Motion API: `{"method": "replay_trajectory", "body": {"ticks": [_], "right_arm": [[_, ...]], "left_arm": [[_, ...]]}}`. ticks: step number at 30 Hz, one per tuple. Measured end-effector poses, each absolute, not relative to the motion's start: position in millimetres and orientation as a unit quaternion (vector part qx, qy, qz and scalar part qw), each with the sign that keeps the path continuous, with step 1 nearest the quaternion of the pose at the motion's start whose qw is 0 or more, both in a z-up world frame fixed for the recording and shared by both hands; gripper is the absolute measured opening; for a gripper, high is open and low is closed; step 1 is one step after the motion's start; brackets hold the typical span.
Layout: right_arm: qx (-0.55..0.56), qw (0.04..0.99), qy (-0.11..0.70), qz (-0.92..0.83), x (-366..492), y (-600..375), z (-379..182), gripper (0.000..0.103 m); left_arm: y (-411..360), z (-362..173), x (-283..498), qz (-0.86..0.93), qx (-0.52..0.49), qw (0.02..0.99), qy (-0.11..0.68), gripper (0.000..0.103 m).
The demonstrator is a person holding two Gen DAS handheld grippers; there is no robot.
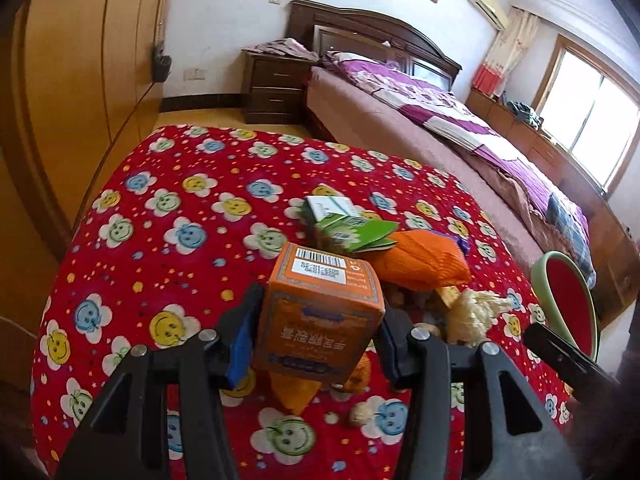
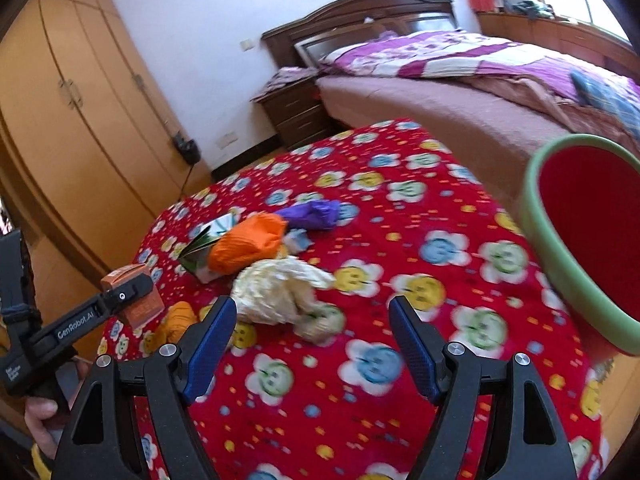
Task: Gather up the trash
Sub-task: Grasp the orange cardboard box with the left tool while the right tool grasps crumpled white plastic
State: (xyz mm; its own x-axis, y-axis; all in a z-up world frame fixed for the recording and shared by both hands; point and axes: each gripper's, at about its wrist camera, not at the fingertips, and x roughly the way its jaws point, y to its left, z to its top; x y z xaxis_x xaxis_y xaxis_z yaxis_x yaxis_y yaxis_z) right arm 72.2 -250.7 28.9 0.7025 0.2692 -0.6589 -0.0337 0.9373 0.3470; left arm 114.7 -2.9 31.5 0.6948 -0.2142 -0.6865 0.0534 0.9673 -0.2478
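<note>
Gripping one orange box [image 1: 320, 312] above the red cloth [image 1: 160, 184], the left gripper [image 1: 316, 344] pinches it. Behind lie one orange wad [image 1: 424, 260], one green carton [image 1: 344, 228], one cream wad [image 2: 276, 288], one purple wad [image 2: 312, 214]. Right gripper [image 2: 312, 344] gapes empty beside one bin [image 2: 536, 216].

The box [image 1: 320, 312] sits between the fingers of the left tool [image 1: 320, 344], above the table [image 1: 160, 184]. Behind the box, on the table, lies a heap of wrappers [image 1: 420, 260] and a flat carton [image 1: 344, 224]. The bin [image 2: 580, 240] stands at the right edge of the table. The right tool [image 2: 312, 344] hangs over the near table with nothing between its fingers. Far behind are the bed [image 1: 440, 120] and the nightstand [image 1: 276, 88], with the wardrobe [image 1: 80, 80] on the left.
</note>
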Motion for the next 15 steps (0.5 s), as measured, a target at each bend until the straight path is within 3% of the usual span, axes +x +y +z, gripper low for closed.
{"method": "replay_trajectory", "body": {"ticks": [15], "right_arm": [[0.137,0.892,0.422,0.083,106.3,-229.0,-5.9,0.08]], "left_arm": [[8.6,16.4,118.9,-0.07,-0.121,0.912,0.385,0.052]]}}
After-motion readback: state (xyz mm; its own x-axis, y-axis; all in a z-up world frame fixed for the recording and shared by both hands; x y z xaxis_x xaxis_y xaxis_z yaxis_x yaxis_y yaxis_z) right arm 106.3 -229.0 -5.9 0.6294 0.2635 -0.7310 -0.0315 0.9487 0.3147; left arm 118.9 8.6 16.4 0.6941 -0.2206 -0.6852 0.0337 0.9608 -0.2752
